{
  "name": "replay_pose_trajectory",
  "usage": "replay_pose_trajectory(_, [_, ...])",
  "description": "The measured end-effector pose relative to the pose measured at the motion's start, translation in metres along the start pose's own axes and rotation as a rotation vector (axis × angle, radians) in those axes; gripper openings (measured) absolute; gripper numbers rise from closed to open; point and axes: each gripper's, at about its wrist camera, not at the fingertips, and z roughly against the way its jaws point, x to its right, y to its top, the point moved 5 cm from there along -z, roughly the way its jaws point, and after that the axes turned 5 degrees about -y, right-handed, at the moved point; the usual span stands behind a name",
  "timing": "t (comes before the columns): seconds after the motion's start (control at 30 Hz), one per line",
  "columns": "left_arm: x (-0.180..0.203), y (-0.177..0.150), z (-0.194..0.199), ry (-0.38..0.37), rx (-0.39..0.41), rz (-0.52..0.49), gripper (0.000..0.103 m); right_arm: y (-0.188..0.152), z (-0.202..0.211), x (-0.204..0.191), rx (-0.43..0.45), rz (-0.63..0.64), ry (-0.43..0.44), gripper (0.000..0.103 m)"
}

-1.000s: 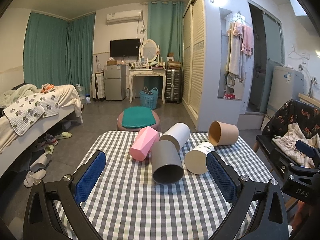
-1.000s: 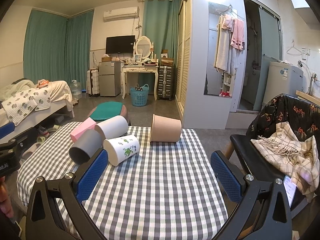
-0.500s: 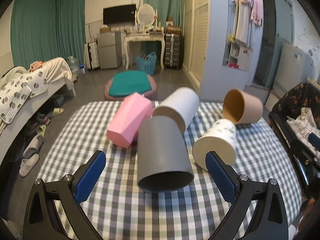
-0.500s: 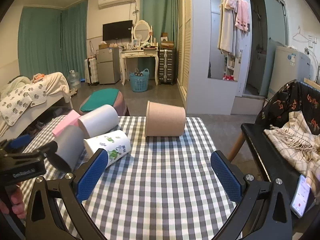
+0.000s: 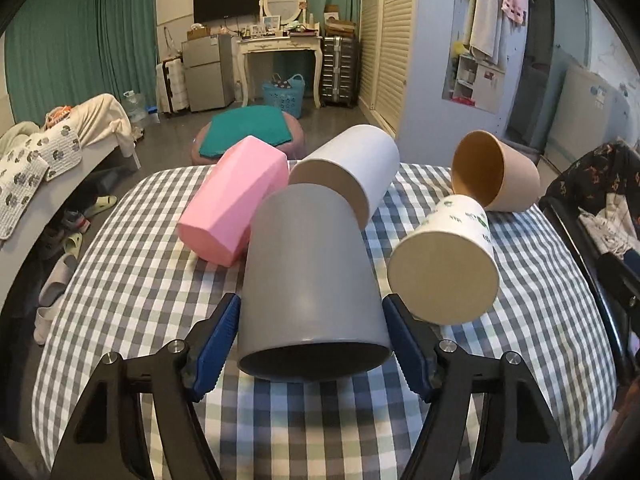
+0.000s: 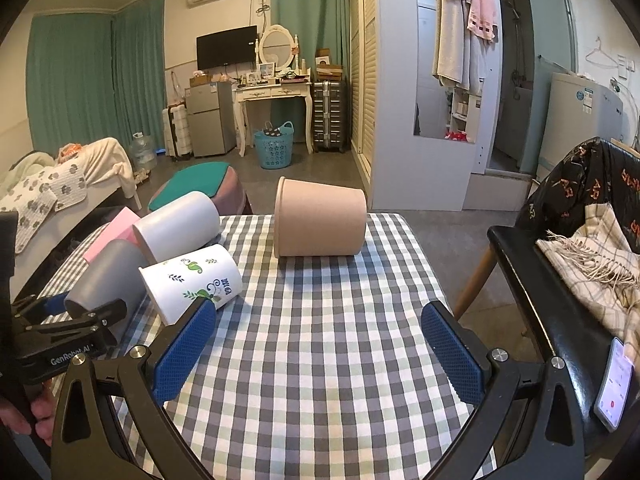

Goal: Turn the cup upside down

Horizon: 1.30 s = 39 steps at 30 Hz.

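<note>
The grey cup [image 5: 308, 276], lying mouth-first toward the worktop's near edge, is flanked by the left claw [image 5: 310, 332], apparently pinched at its rim for turning. The right claw [image 6: 320, 344] is held wide, empty.

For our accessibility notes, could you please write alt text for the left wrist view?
The left claw straddles a grey cup lying on its side on a checked tablecloth, pads at its sides. Pink, white, leaf-printed and tan cups lie toppled behind.
</note>
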Motion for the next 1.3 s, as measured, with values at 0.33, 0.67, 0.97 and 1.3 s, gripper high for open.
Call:
replay_pose_trajectory(0.33, [0.006,-0.042,0.047,-0.025,-0.031,0.003,0.074,-0.006,0.035,0.000,0.029,0.014,0.007,0.103])
replay_pose_trajectory(0.67, [0.020,-0.063,0.080,-0.079,0.013,-0.014,0.085,-0.022,0.073,-0.014,0.021,0.056,0.009,0.103])
replay_pose_trajectory(0.97, [-0.005,-0.049,0.127,-0.082,0.118,0.000,0.089,-0.010,0.095,-0.025,0.015,0.042,0.035,0.103])
replay_pose_trajectory(1.3, [-0.079,-0.018,0.138,0.031,0.201,0.036,0.091,0.016,0.091,-0.077,-0.081,0.109,0.083,0.103])
